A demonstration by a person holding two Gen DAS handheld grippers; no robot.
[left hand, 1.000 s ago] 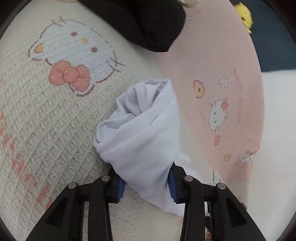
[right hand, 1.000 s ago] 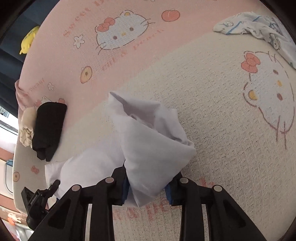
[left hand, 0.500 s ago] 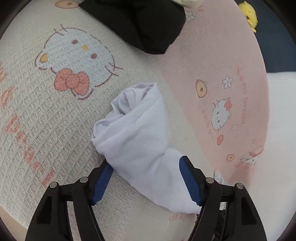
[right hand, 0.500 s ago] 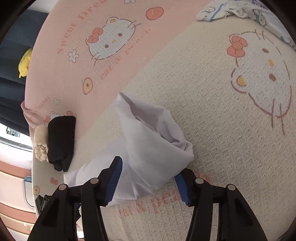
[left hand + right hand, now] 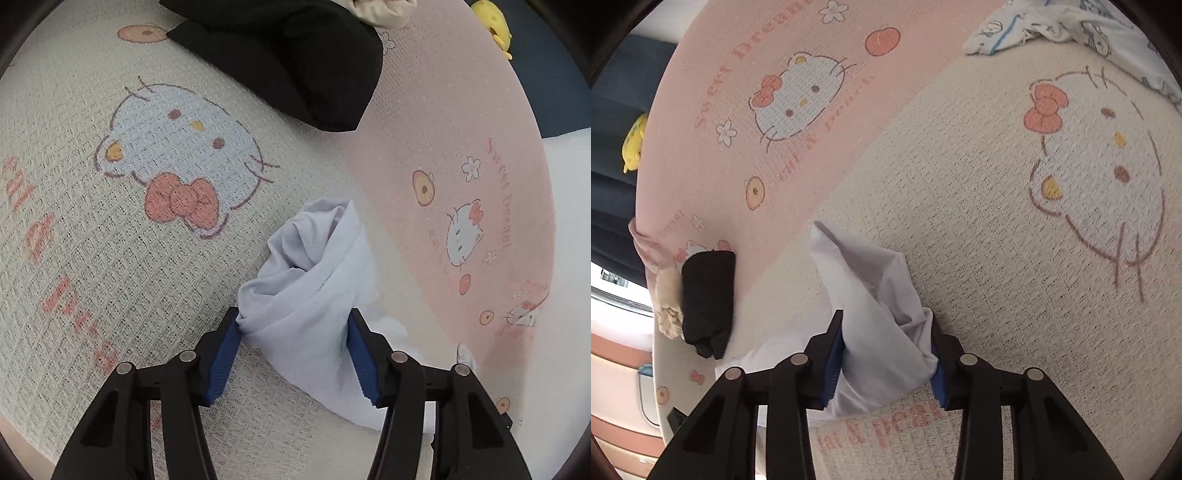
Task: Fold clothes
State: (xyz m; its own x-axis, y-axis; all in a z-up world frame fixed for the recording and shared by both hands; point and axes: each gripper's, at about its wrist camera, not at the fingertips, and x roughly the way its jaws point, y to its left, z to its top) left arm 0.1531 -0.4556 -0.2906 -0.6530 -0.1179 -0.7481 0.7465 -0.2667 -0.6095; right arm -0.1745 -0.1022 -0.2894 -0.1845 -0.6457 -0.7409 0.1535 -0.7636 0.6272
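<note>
Left tool (image 5: 293, 349): jaws closing, blue pads pressed on a bunched white garment (image 5: 314, 295). Right tool (image 5: 886, 362): jaws closing, pinching the same garment's other end. Blanket (image 5: 997, 258): cream waffle weave with a pink border, cartoon cat faces, lettering "sweet dream" and "& peach". Garment lies on the cream part near the pink border.

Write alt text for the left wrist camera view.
The left gripper is closing its blue-padded jaws around a bunched white garment on a cream and pink cartoon-cat blanket. A folded black garment lies beyond it.
</note>
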